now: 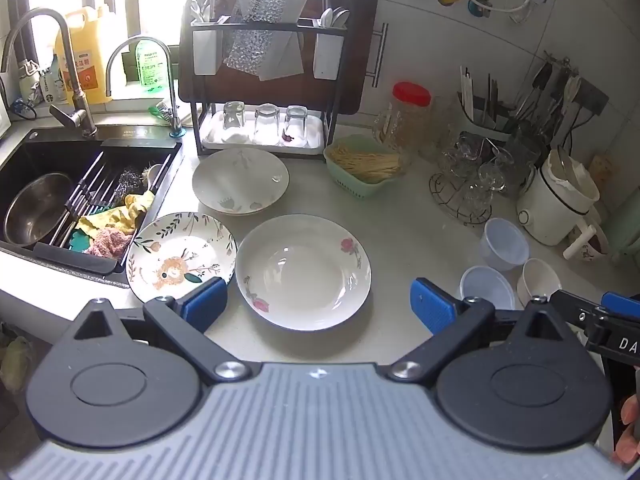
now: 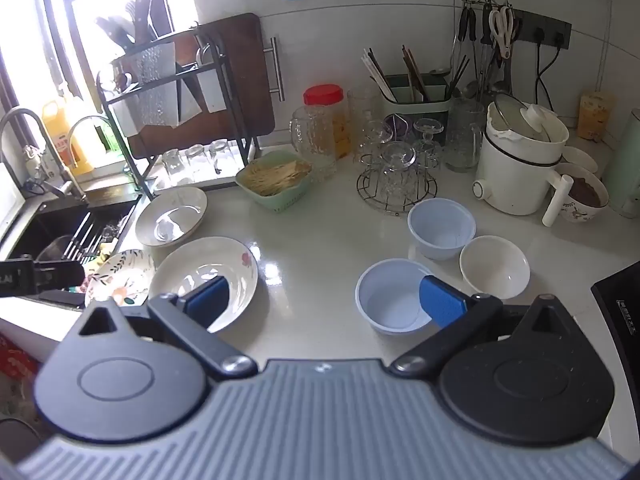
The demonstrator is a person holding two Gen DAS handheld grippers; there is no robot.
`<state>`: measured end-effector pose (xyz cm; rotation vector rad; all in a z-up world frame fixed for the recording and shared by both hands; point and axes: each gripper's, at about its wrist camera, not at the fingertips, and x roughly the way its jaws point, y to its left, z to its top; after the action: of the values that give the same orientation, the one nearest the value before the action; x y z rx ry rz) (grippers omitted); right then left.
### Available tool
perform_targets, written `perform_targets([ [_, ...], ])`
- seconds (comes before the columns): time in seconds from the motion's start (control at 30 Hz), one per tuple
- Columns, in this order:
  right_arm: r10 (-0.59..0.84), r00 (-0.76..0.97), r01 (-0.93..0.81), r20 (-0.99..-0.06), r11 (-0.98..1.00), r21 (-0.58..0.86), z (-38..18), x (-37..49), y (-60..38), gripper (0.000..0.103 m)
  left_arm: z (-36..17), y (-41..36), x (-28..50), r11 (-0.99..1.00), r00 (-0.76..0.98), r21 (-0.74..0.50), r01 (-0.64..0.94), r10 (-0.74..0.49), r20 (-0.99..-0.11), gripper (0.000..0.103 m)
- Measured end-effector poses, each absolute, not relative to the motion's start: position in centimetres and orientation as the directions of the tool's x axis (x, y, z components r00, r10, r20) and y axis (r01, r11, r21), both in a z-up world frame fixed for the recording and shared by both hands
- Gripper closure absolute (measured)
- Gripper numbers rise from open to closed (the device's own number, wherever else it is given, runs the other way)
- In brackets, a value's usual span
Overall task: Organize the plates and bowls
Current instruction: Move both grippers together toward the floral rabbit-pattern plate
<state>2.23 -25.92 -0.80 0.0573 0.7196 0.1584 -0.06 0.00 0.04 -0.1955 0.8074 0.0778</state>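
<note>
Nothing stacked yet. Left gripper jaws wide, empty, above rose plate. Right gripper jaws wide, empty; blue bowl under right jaw. All sorting left.

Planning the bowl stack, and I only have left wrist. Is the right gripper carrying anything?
Observer: No. The right gripper is open, with only bare counter between its pads.
Operator: Any bowls I'm missing behind the white pot?
Observer: Yes, a small white bowl sits behind the white pot, near the wall.
Operator: What's right of the loose bowls?
Observer: A black appliance at the counter's right edge, just past the white bowl.
</note>
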Motion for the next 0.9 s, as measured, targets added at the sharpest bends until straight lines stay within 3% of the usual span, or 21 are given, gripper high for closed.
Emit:
perform_targets([
  [0.9, 0.177, 0.752, -0.108, -0.635, 0.983, 0.146, 0.0, 2.6, -26.4, 0.000, 1.2, -0.3, 1.0, 0.990, 0.685, -0.110, -0.093, -0.017, -0.729, 0.003],
])
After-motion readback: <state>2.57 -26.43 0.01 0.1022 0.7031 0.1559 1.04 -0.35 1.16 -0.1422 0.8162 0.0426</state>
